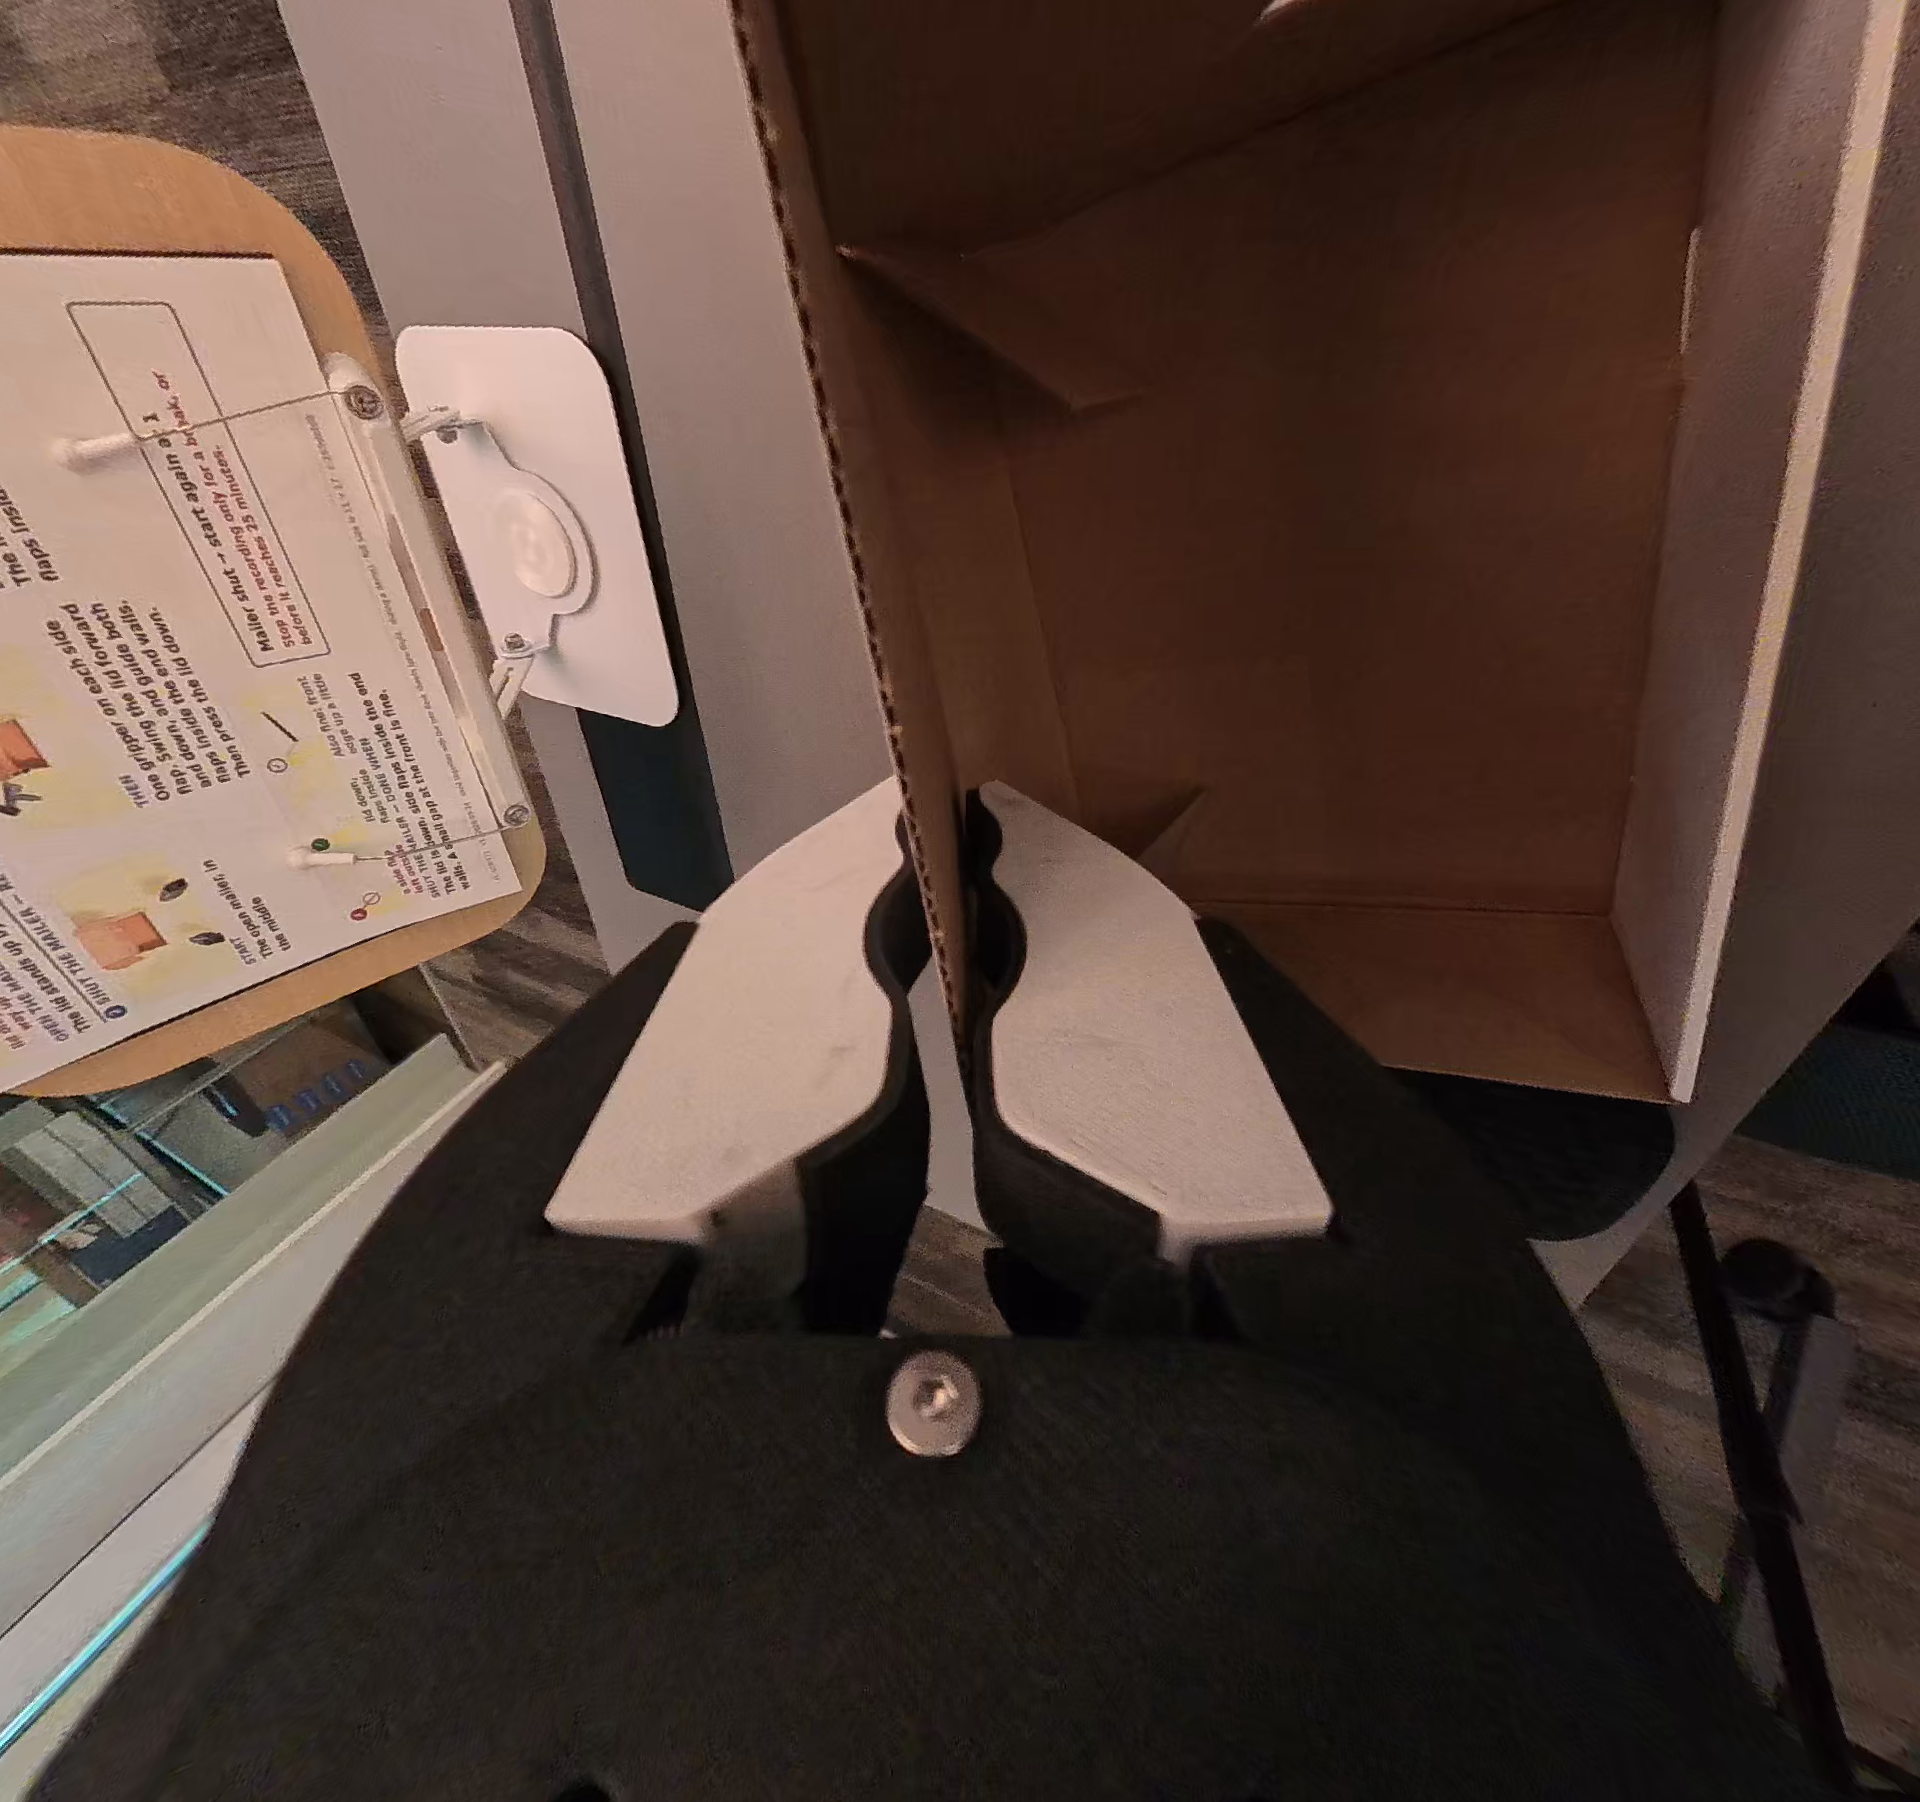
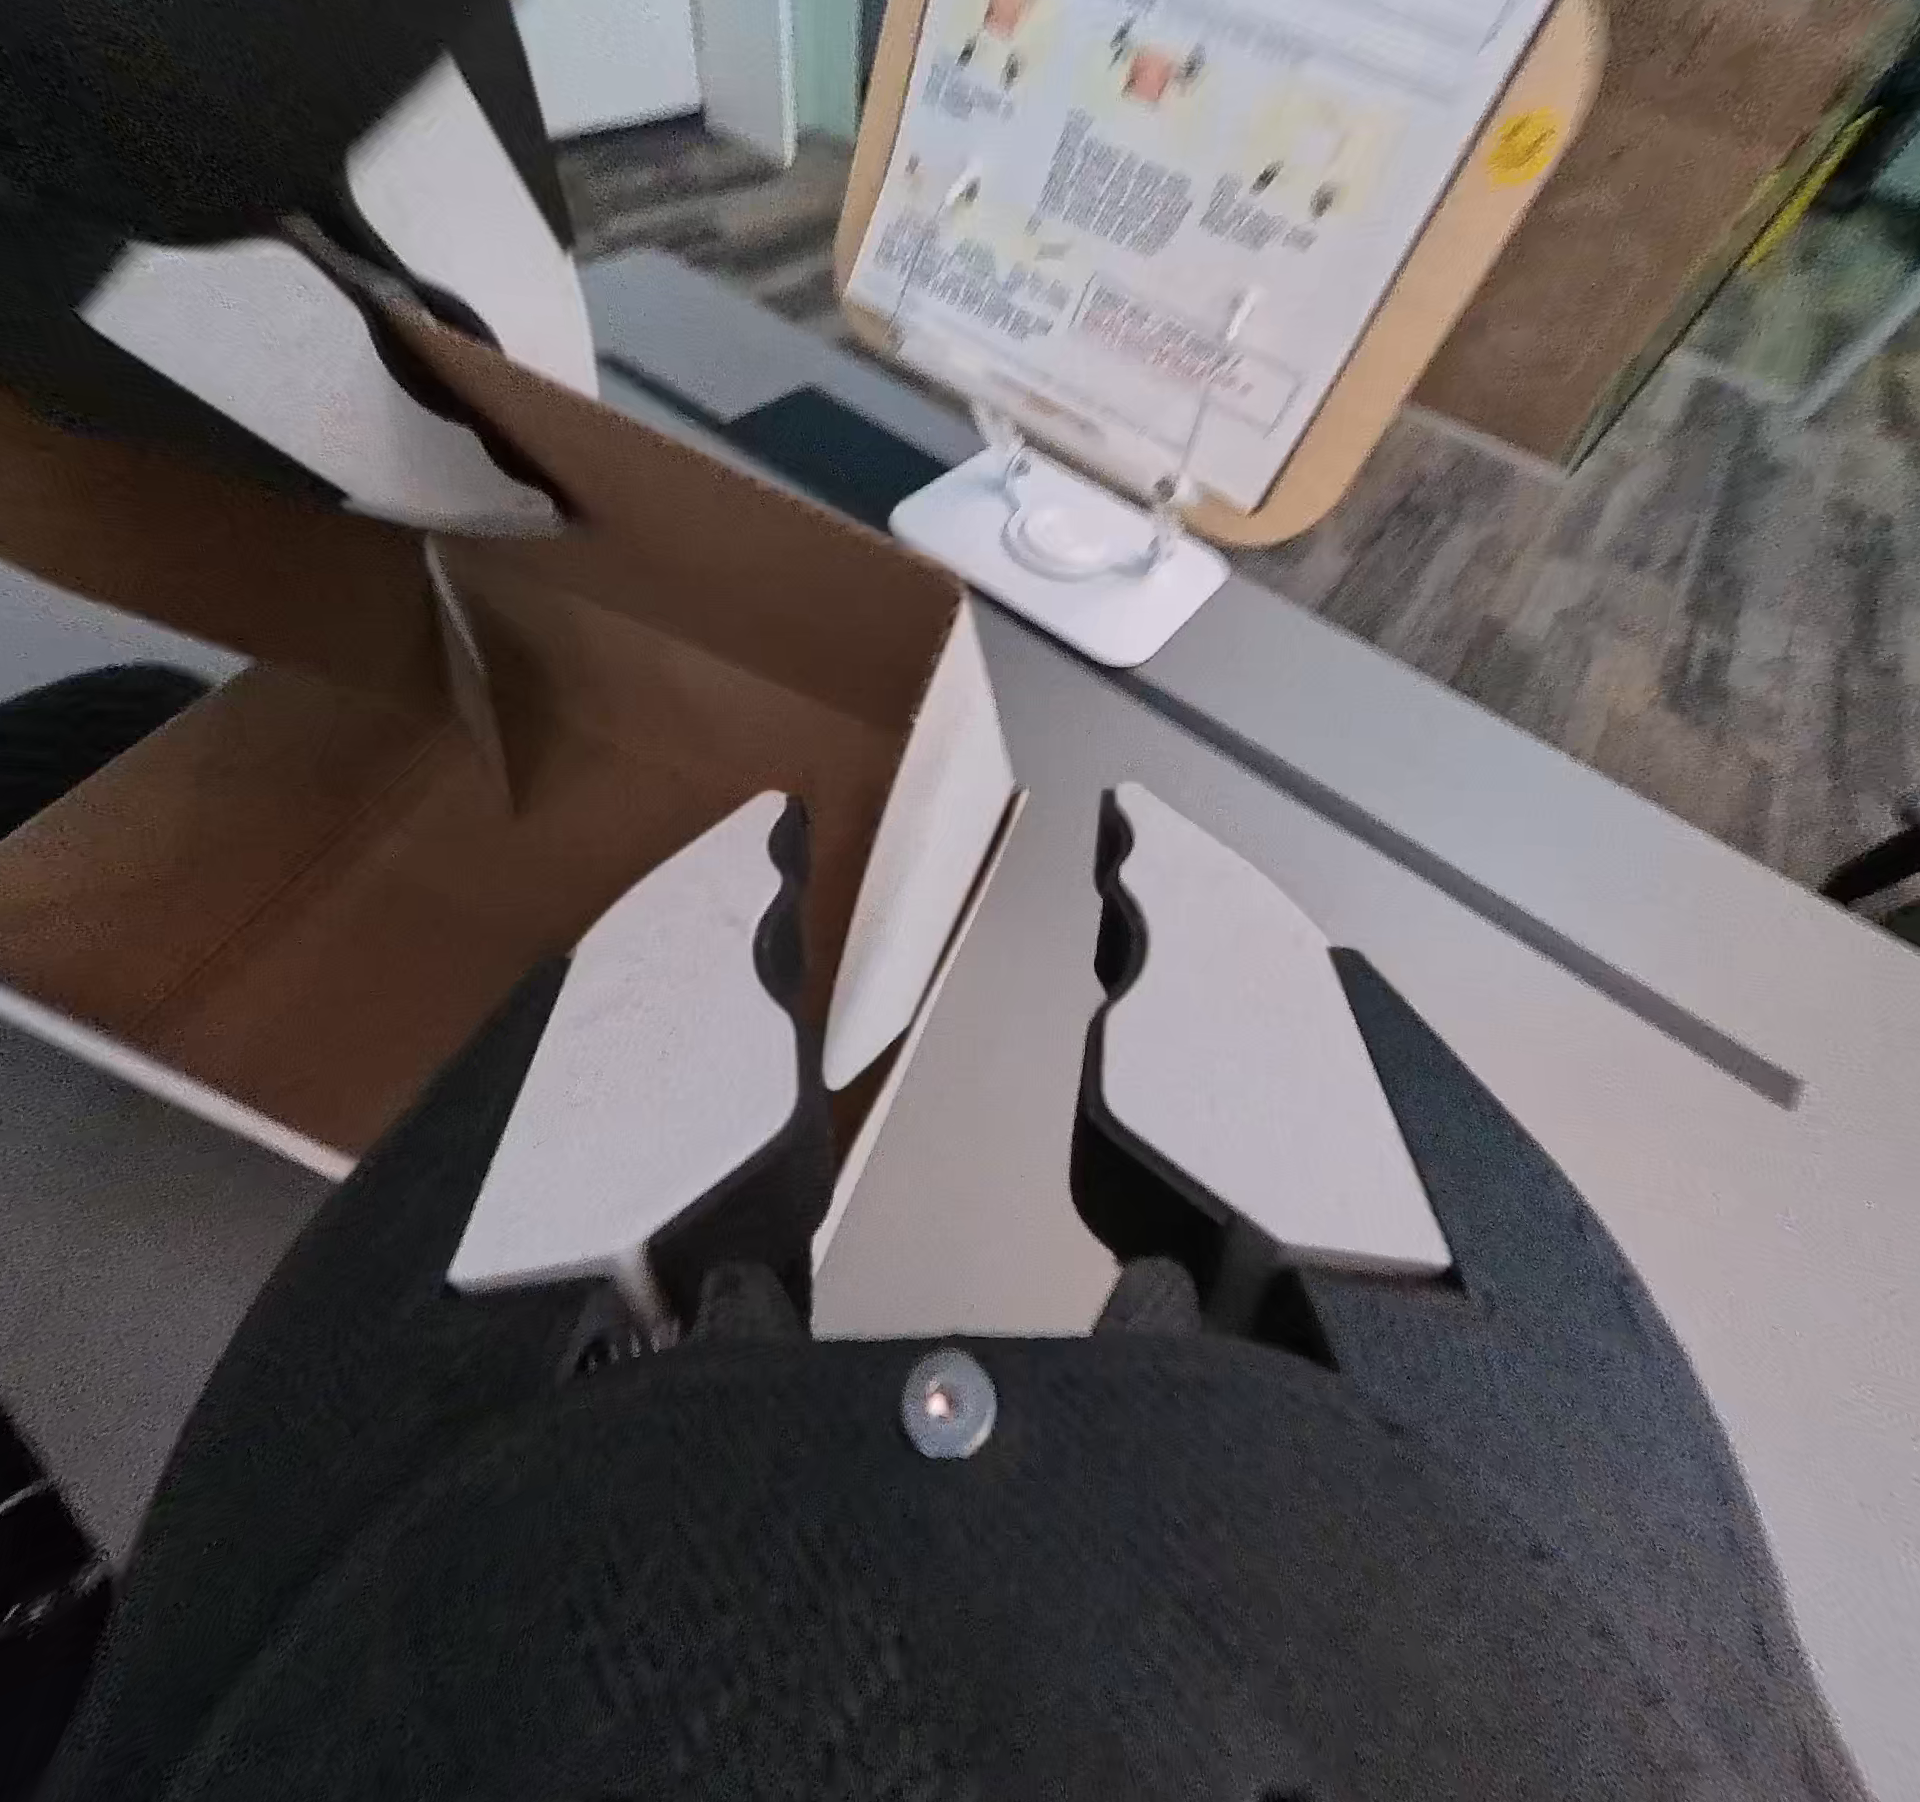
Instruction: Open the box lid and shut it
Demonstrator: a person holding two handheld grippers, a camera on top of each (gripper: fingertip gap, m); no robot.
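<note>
Left gripper clamped narrow on raised lid edge at 12 o'clock; brown box interior open toward 2 o'clock; right gripper spread wide, box's white corner flap between its fingers, touching neither; box sits on grey table, bare room at 3 o'clock; instruction board near at 1 o'clock.
</note>
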